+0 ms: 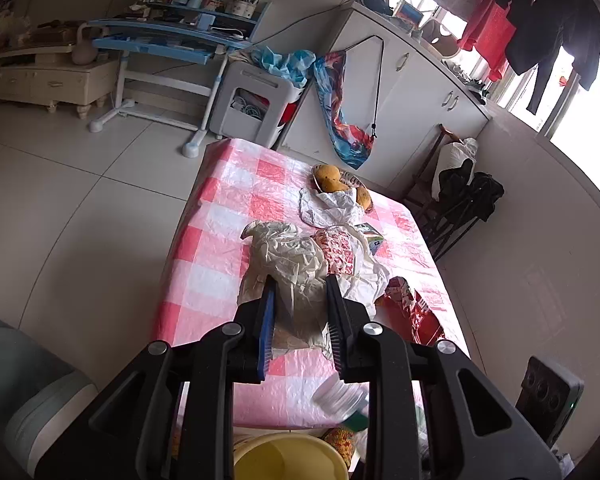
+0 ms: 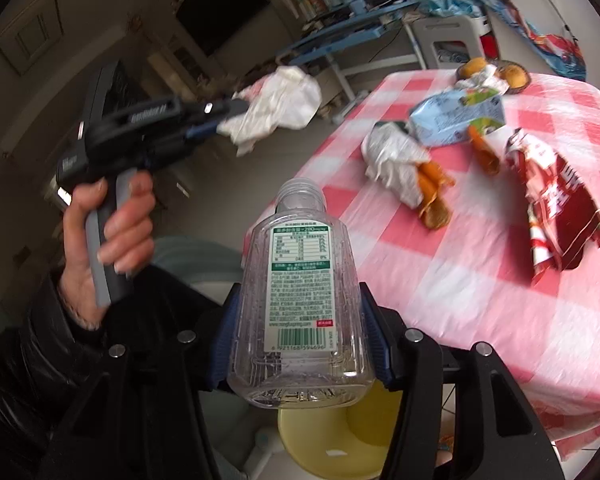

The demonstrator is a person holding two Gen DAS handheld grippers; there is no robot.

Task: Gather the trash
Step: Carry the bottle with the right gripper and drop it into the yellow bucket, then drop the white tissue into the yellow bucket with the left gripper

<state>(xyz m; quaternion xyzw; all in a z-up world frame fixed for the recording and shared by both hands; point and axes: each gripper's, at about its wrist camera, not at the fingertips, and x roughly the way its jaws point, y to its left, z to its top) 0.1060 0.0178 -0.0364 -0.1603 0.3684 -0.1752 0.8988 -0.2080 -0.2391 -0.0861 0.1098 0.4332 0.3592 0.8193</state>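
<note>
Clear plastic bottle [image 2: 300, 312] — empty, light, slick, crushable — sits low-centre of frame, my right jaws pinching its flat sides over the yellow bin [image 2: 340, 436]. Left jaws clamp a soft crumpled wrapper [image 1: 296, 268]; wrappers remain on the surface [image 1: 220, 208].

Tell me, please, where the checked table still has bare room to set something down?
The near stretch of tablecloth, between the torn red wrapper and the table's near-left edge, is bare. Farther back it is crowded: silver wrapper, blue pack, fruit dish.
</note>
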